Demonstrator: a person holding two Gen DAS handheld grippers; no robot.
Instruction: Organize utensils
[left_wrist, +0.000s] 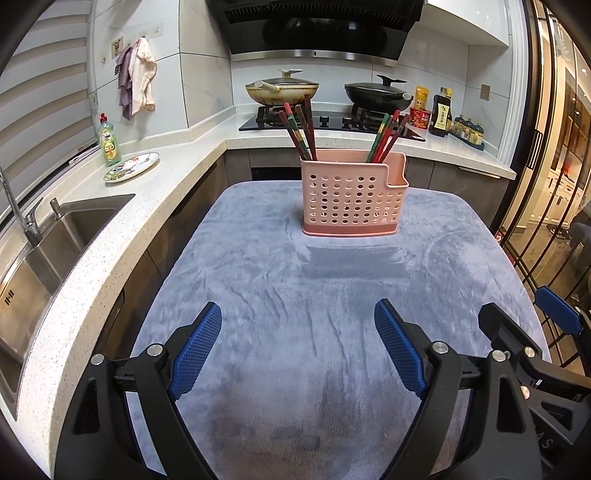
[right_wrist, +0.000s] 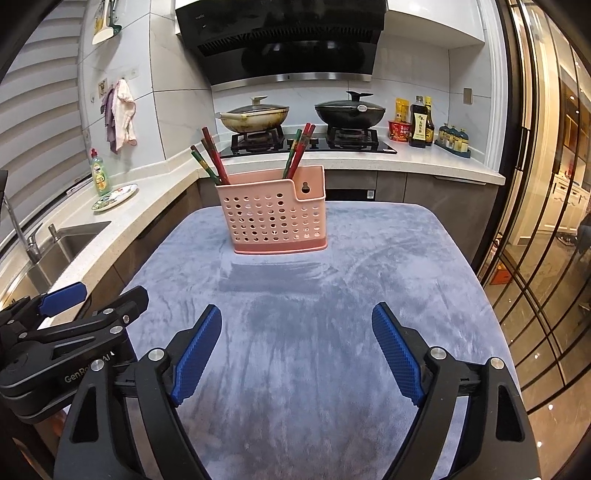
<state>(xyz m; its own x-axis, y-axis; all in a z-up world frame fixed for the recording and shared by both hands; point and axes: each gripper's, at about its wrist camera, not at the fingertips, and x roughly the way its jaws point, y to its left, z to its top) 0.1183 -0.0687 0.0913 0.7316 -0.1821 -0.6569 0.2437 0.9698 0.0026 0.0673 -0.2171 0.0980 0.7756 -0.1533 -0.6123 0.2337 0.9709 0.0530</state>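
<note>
My left gripper (left_wrist: 297, 347) and right gripper (right_wrist: 295, 349) hang wide apart, empty, over the grey plush cloth (left_wrist: 258, 280). Farther on stands the pink perforated caddy (left_wrist: 352, 195) — chopsticks (left_wrist: 301, 129) upright at both ends. Beyond: sink (left_wrist: 48, 236) left, stove (left_wrist: 332, 122) far.

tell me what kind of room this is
A home kitchen, most likely: a gas hob with two lidded woks under a range hood, and a steel sink set in the counter.

Bright, even indoor light, sharp focus, strong fisheye bending at dark edges, warm glare on the glass door (left_wrist: 554, 155).
</note>
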